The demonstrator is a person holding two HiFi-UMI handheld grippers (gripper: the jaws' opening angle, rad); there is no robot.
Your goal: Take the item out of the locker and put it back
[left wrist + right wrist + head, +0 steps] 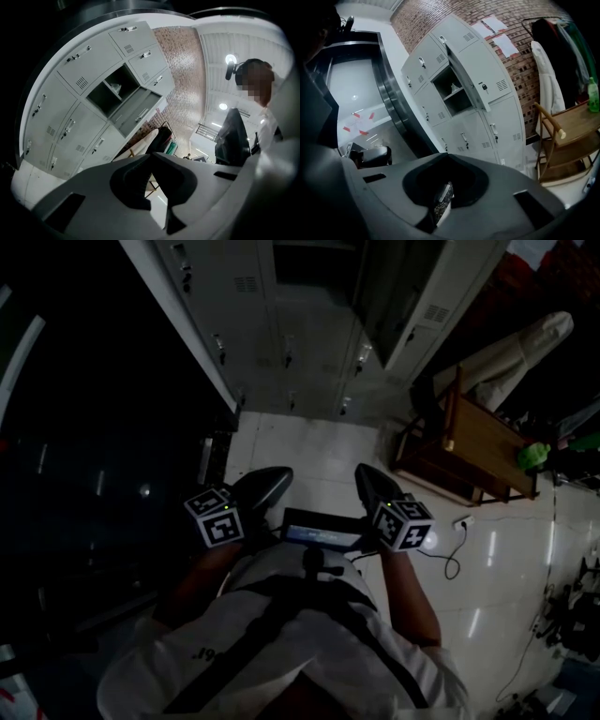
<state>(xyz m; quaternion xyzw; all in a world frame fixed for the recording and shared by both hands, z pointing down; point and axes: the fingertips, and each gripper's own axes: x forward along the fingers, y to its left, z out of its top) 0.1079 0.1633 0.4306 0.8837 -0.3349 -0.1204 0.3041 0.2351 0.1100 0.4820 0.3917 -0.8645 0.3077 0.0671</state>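
The left claw and right claw are both pressed shut with nothing gripped, held close to the person's chest and well back from the locker. Its door stands open, and a small pale item (too small to identify) lies on the shelf inside

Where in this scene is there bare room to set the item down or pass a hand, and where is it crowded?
The open locker compartment looks bare under its shelf; a small pale item sits on the upper level. The tiled floor between the lockers and the wooden chair is bare. By the chair, a cable crowds the floor.
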